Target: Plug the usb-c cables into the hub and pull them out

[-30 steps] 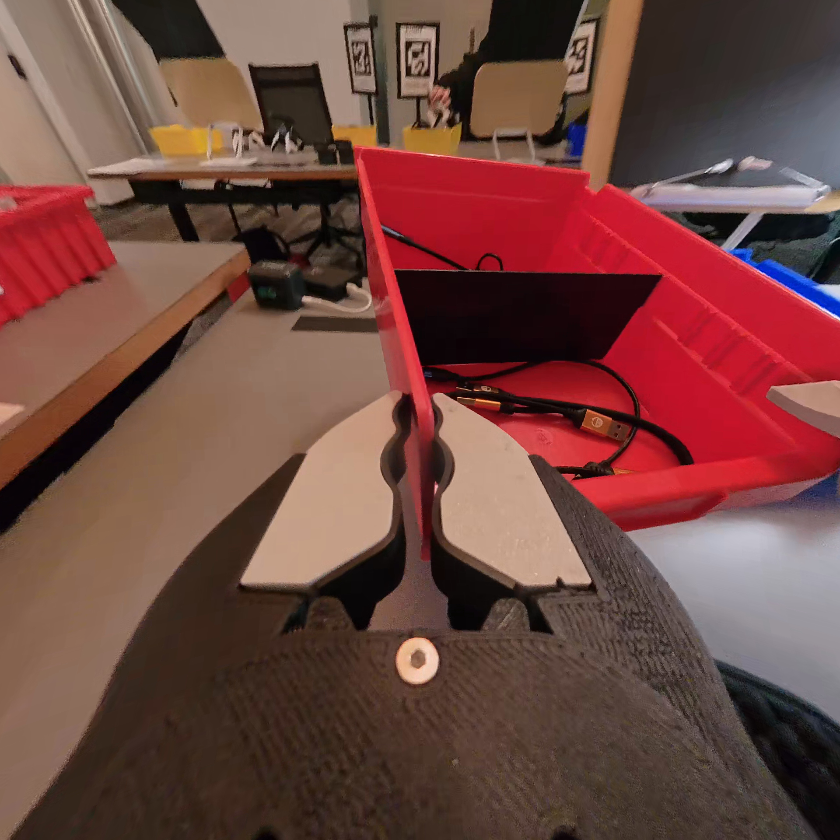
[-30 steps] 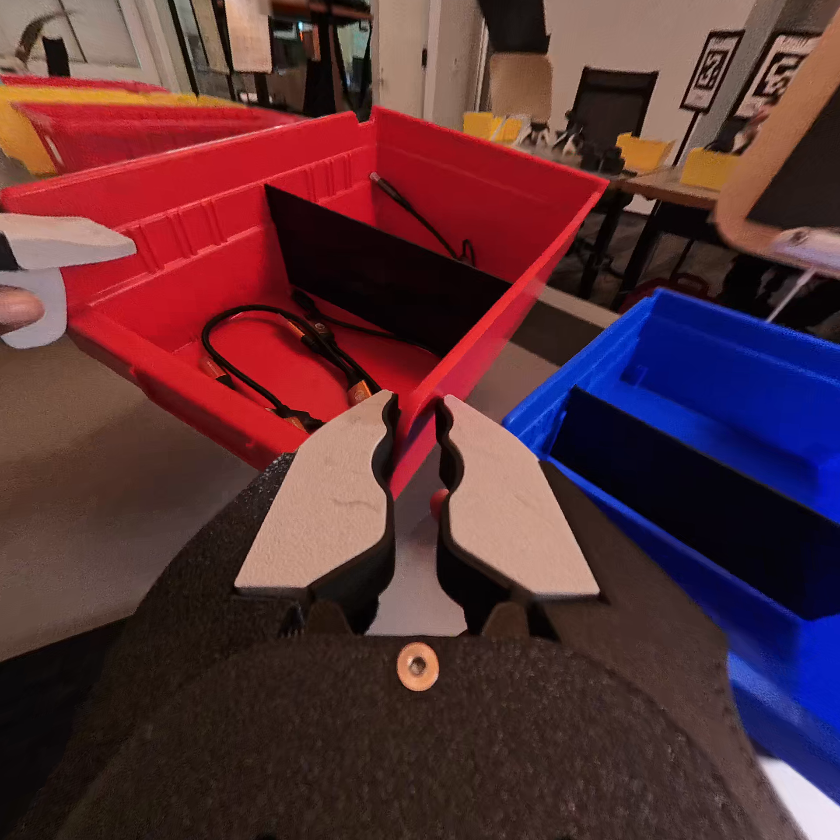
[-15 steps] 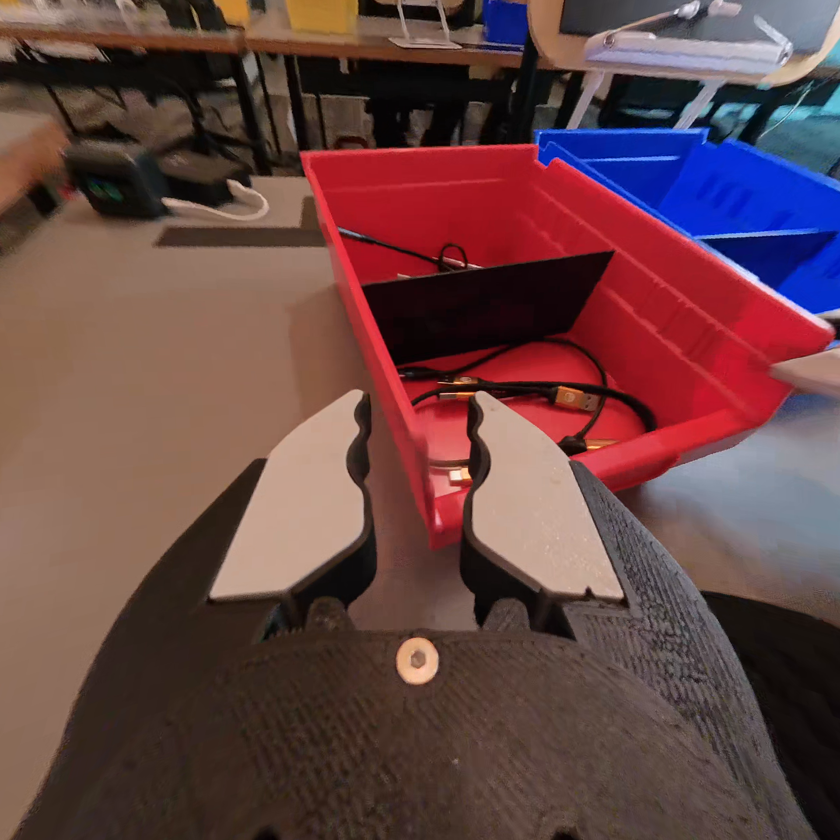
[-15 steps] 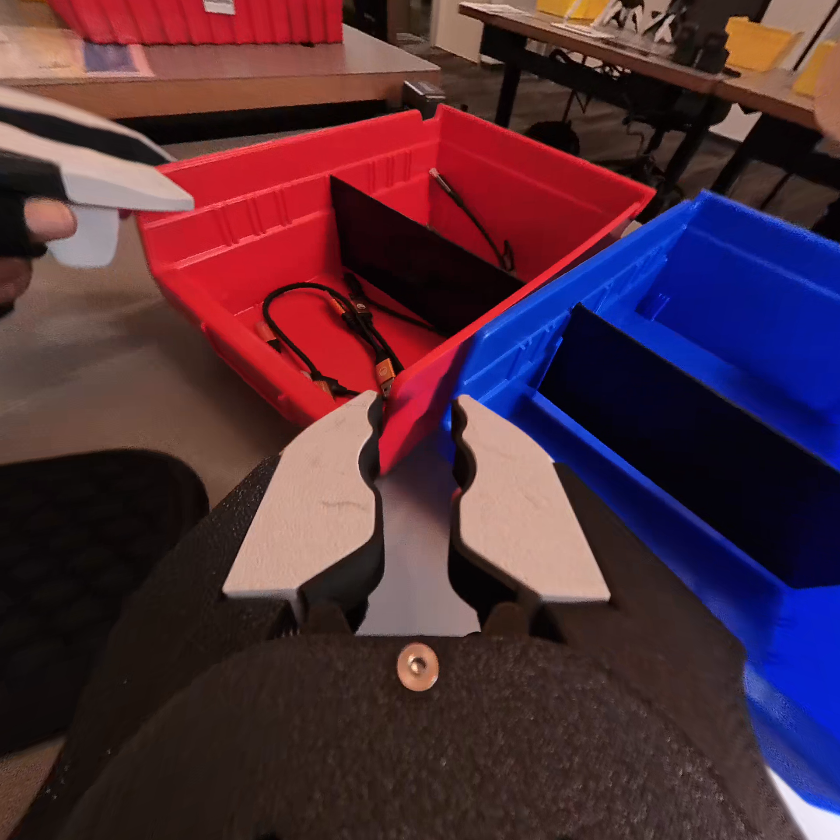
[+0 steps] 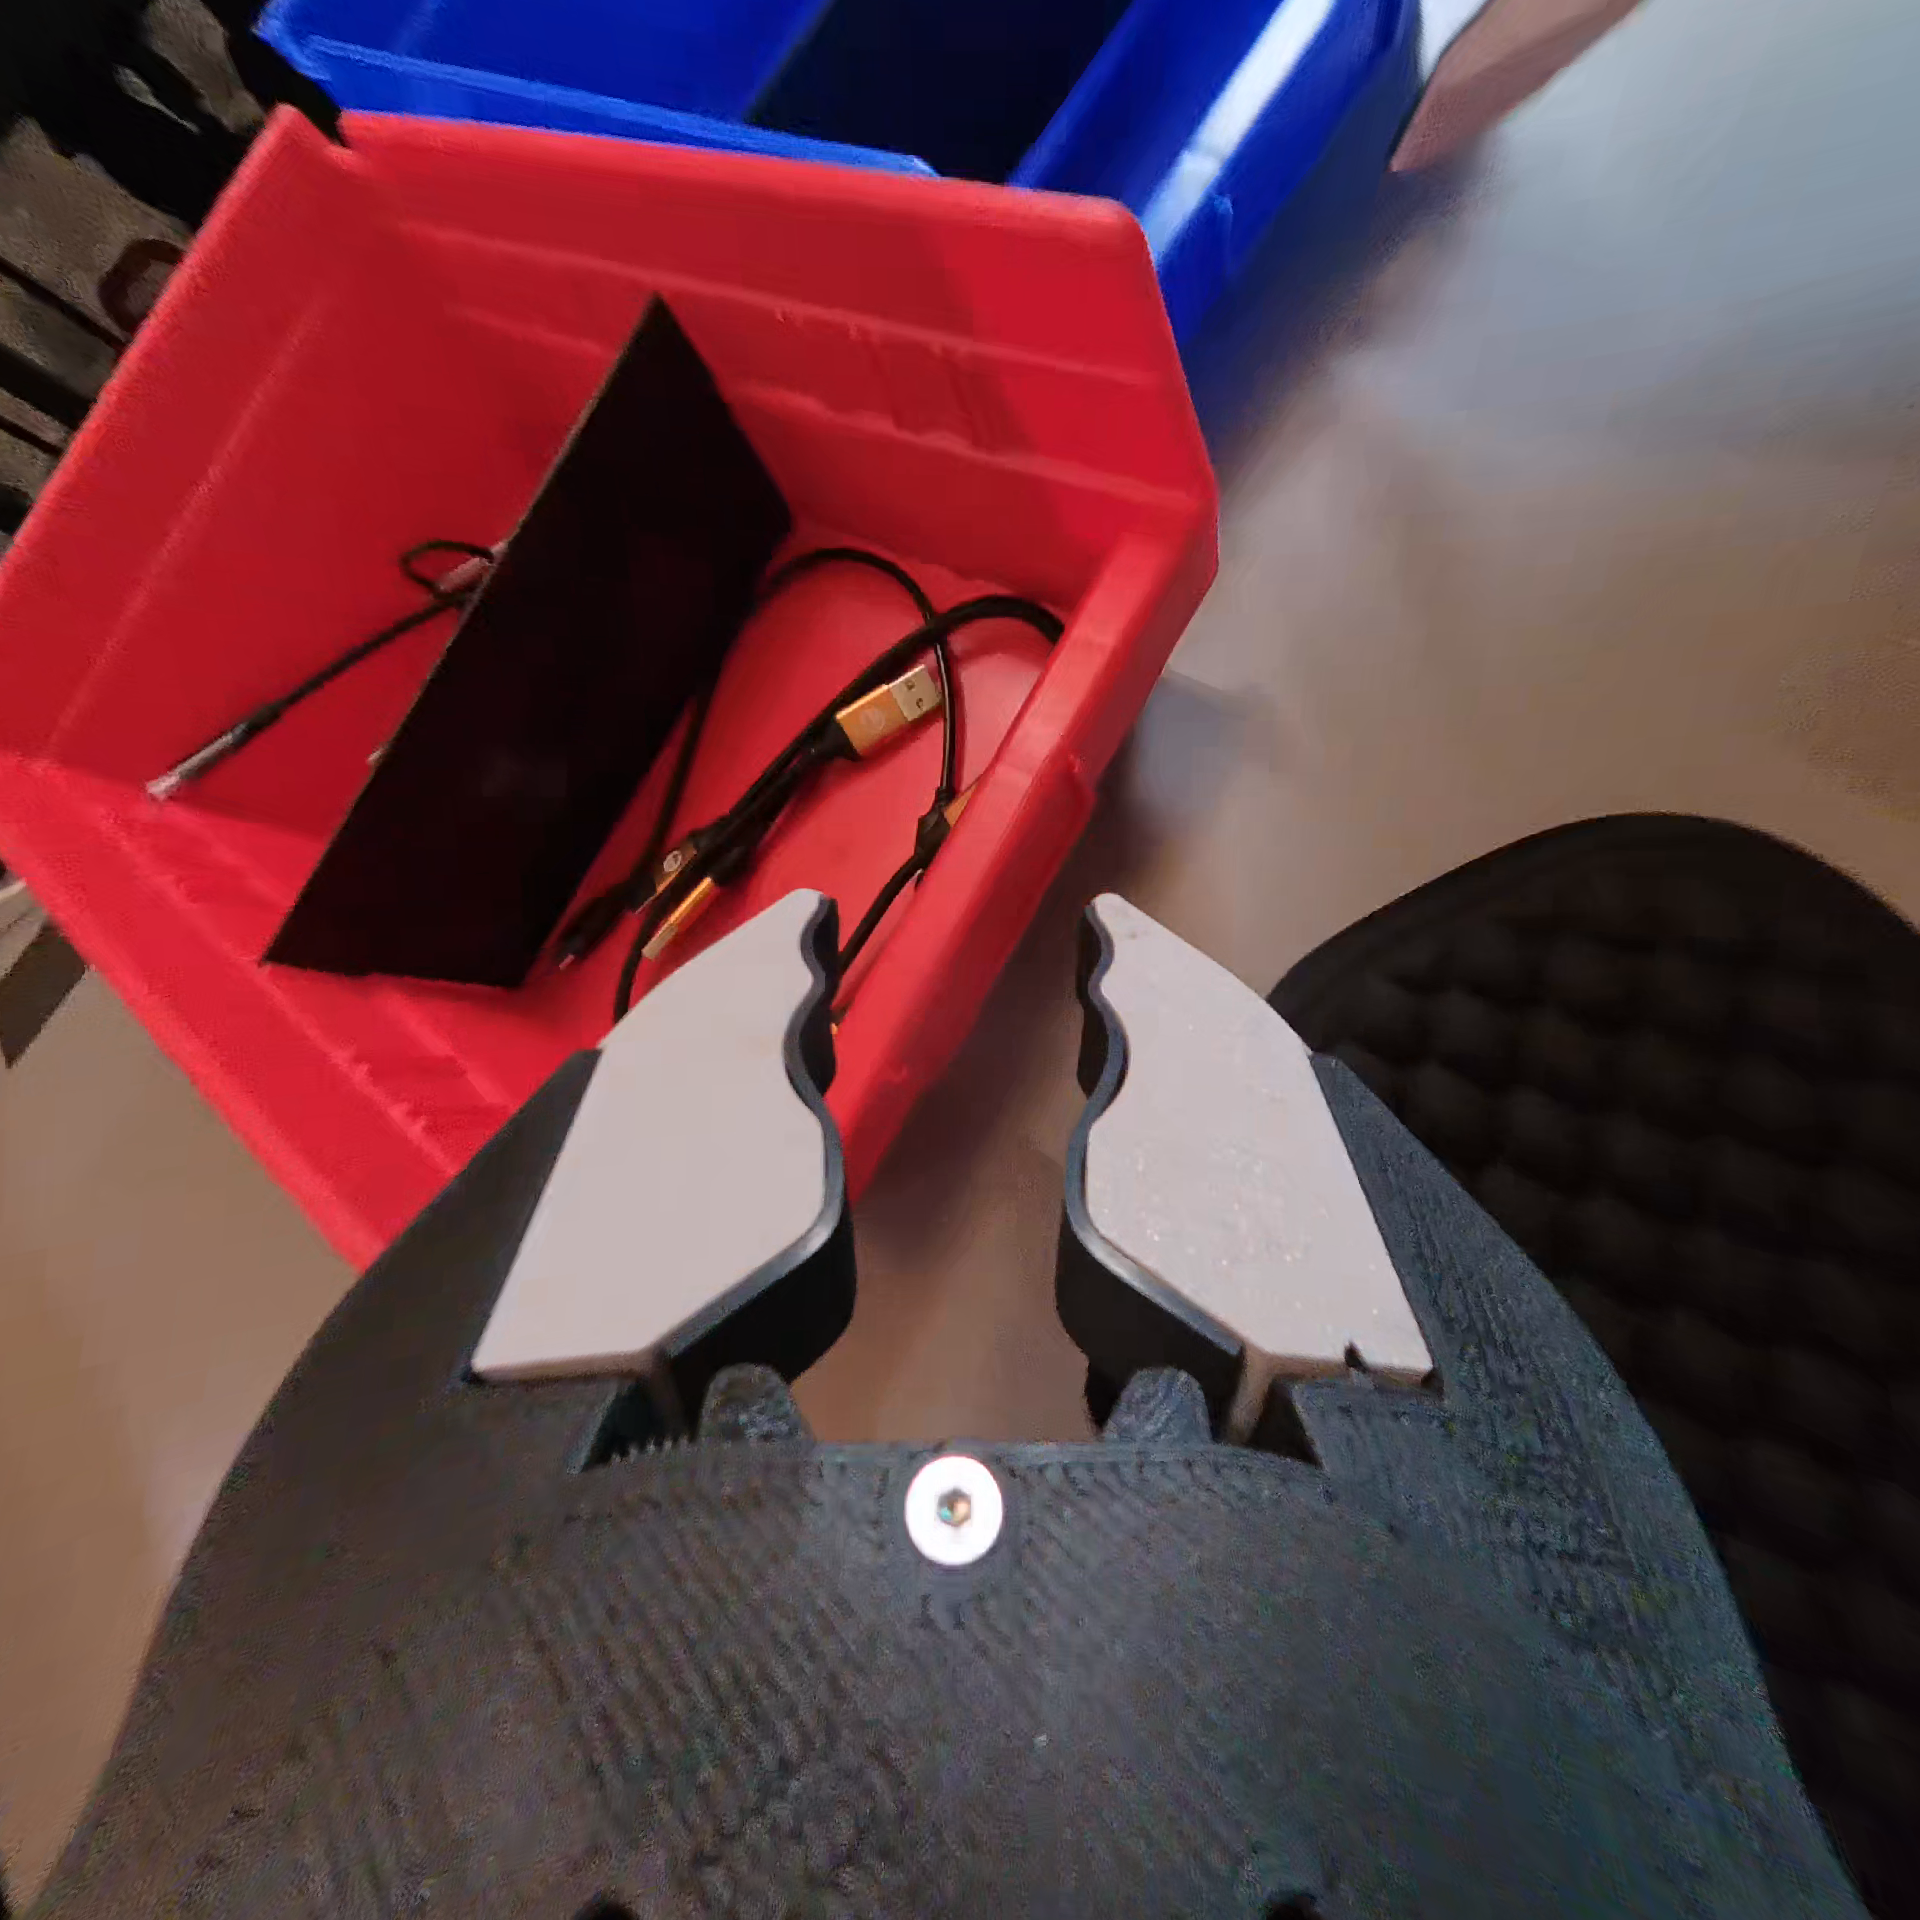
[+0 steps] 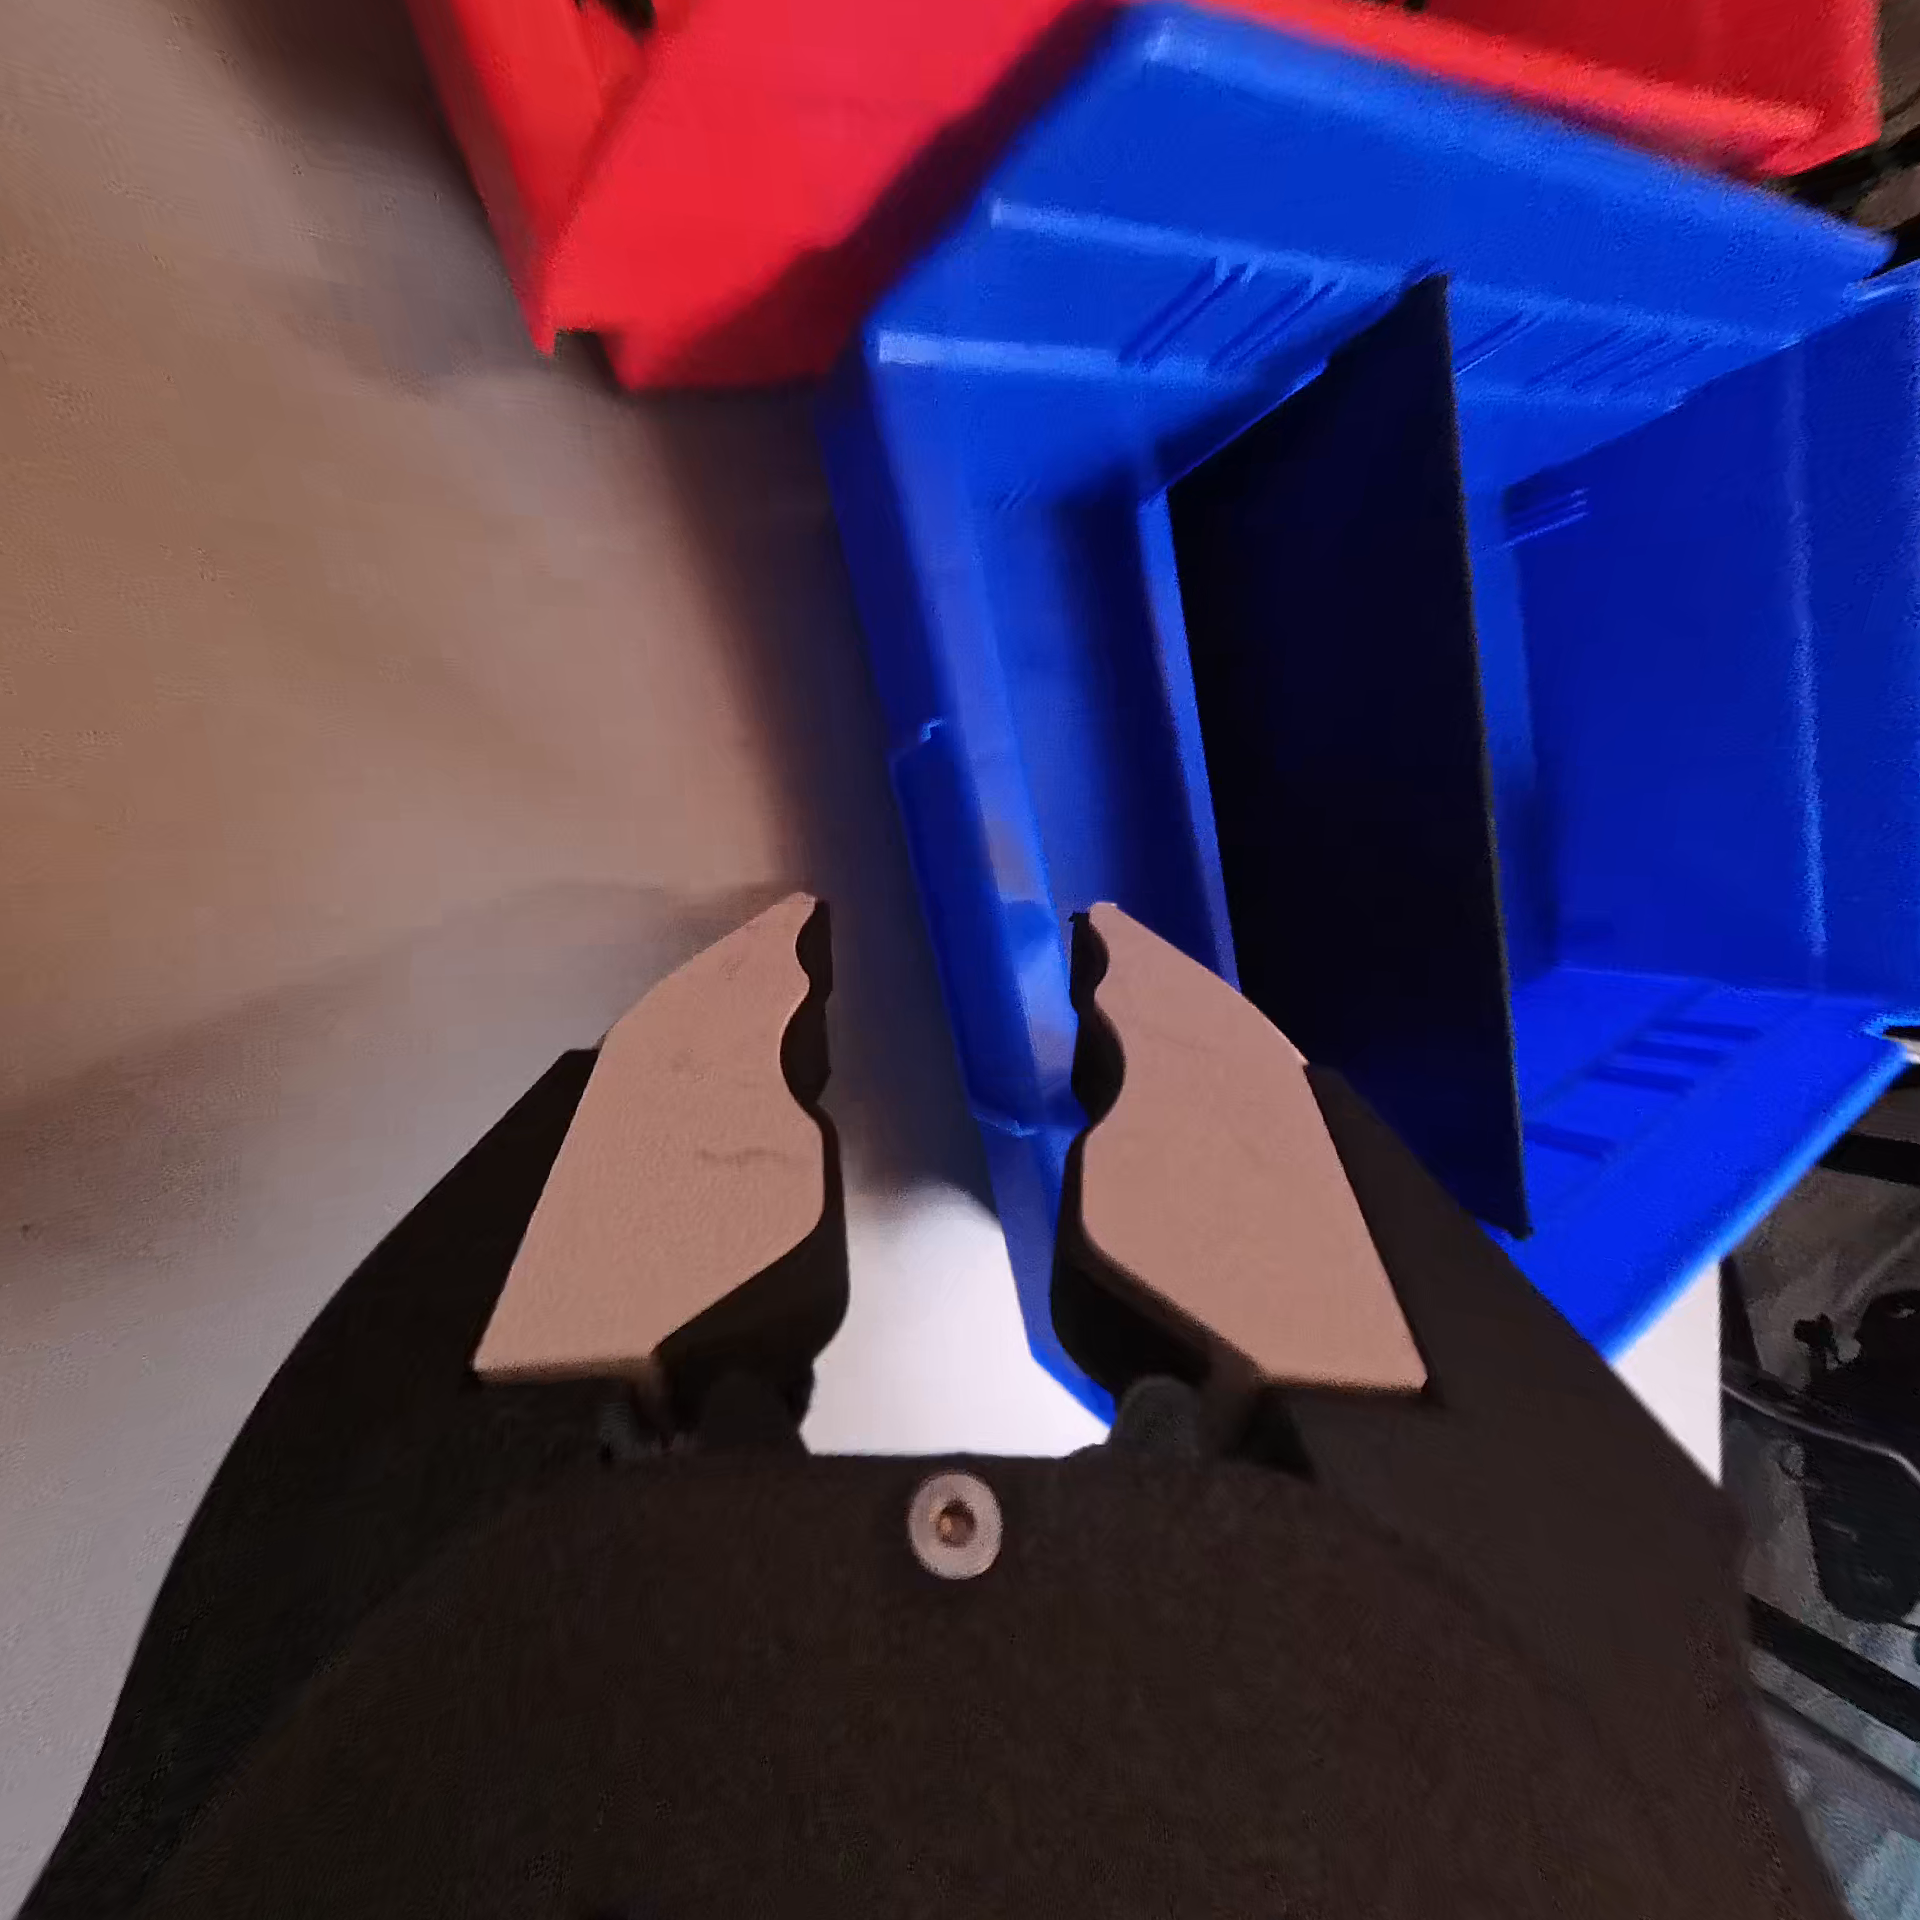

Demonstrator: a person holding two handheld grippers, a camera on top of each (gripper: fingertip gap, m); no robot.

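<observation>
A red bin (image 5: 1132, 343) sits on the table, split by a black divider (image 5: 551, 717). Black cables with gold plugs (image 5: 883, 717) lie tangled in its near compartment; a thin black cable (image 5: 301, 686) lies in the far one. No hub shows. My left gripper (image 5: 951, 920) is open and empty, above the bin's near corner. My right gripper (image 6: 948, 920) is open and empty, over the near wall of a blue bin (image 6: 1039, 582). The red bin (image 6: 748, 197) shows blurred behind it.
The blue bin (image 5: 1205, 156) stands right beside the red one and has its own black divider (image 6: 1351, 748). A black textured mat (image 5: 1642, 1091) lies on the table (image 5: 1507, 499) to the right. A white surface (image 6: 925, 1320) shows below the right gripper. My hands' fingertips stand some 20 centimetres from each other.
Both grippers let go of the red bin, opened wider and rose, tilting to look down. The bin now rests on the table beside the blue bin. The right view swung onto the blue bin.
</observation>
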